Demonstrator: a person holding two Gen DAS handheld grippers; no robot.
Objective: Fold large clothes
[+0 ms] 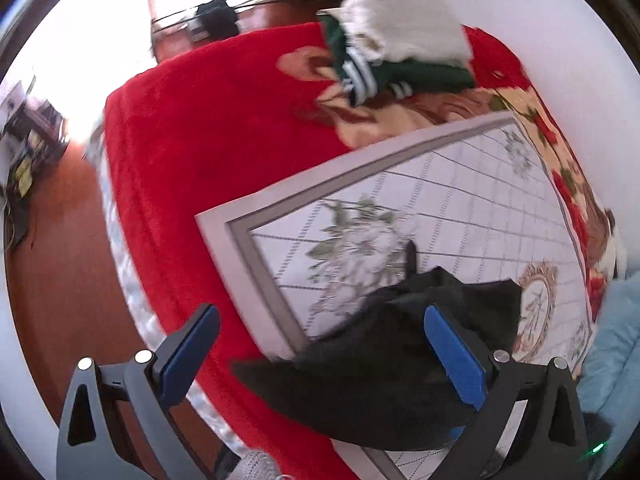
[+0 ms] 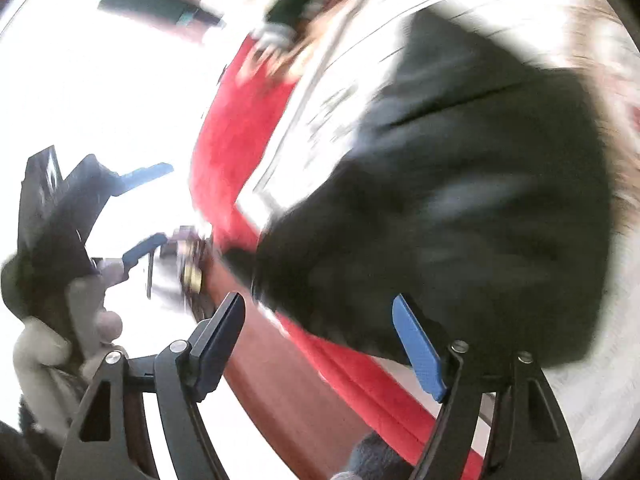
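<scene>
A black garment [image 1: 404,340] lies bunched on a white mat with a grey border and flower print [image 1: 460,208], which lies on a bed with a red blanket [image 1: 208,128]. My left gripper [image 1: 320,344] is open and empty just above the garment's near edge. In the blurred right wrist view the black garment [image 2: 460,200] fills the right side. My right gripper [image 2: 320,336] is open and empty near its lower edge. The left gripper also shows in the right wrist view [image 2: 154,204], held in a gloved hand, jaws apart.
A stack of folded clothes, a white one [image 1: 400,12] on a green one with white stripes [image 1: 384,68], sits at the far end of the bed. A light blue cloth [image 1: 612,344] lies at the right. Brown wooden floor [image 1: 60,260] lies left of the bed.
</scene>
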